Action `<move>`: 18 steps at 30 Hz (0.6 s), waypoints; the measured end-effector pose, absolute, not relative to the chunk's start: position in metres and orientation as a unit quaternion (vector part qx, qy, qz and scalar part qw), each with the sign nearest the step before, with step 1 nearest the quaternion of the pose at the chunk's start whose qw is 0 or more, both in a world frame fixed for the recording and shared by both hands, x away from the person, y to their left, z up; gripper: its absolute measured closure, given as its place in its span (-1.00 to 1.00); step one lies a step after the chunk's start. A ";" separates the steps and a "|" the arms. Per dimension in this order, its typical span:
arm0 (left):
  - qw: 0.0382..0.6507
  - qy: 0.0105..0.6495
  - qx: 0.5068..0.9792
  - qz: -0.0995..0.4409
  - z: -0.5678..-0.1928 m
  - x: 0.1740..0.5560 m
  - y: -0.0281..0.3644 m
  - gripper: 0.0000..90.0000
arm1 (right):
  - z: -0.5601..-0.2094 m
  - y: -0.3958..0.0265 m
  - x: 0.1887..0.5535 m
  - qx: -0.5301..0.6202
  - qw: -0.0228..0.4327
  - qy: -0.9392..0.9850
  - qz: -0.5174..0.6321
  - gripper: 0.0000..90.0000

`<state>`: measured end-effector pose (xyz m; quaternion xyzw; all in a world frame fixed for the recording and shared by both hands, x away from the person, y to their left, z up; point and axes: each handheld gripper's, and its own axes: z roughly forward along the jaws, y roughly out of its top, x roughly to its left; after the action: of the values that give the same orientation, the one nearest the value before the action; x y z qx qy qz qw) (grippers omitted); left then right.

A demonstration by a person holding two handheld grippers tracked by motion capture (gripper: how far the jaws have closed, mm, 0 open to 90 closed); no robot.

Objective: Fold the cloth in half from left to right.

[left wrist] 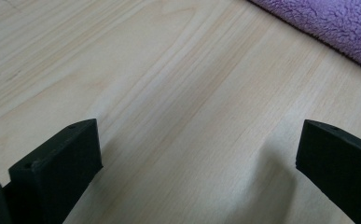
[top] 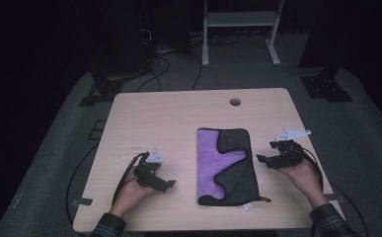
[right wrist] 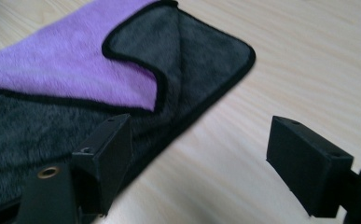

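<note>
The folded purple-and-grey towel (top: pixel 225 165) lies flat between two open, empty hand-held grippers: left (top: pixel 160 181), right (top: pixel 262 159).

We see the folded towel (top: pixel 226 165) lying on the table (top: pixel 178 113), right of the middle and reaching almost to the near edge. Our left gripper (top: pixel 160 181) sits just left of the towel, near the front edge. Our right gripper (top: pixel 265 154) sits just right of it, by the right edge. A round hole (top: pixel 235 102) lies beyond the towel, near the far edge.
</note>
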<state>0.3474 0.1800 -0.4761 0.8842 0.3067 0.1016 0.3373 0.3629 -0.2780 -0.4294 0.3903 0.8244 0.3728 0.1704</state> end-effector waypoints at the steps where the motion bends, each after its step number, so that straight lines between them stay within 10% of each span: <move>1: 0.331 0.304 0.887 0.110 -0.476 0.347 0.182 -1.00 | -0.428 -0.275 0.365 0.387 0.169 0.825 0.376 -0.53; 18: 0.360 0.309 0.869 0.137 -0.484 0.343 0.191 -1.00 | -0.413 -0.221 0.389 0.336 0.151 0.842 0.394 -0.23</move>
<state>0.3432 0.1906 -0.4836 0.8693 0.3093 0.1370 0.3605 0.3894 -0.2212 -0.4130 0.3359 0.8419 0.3943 0.1515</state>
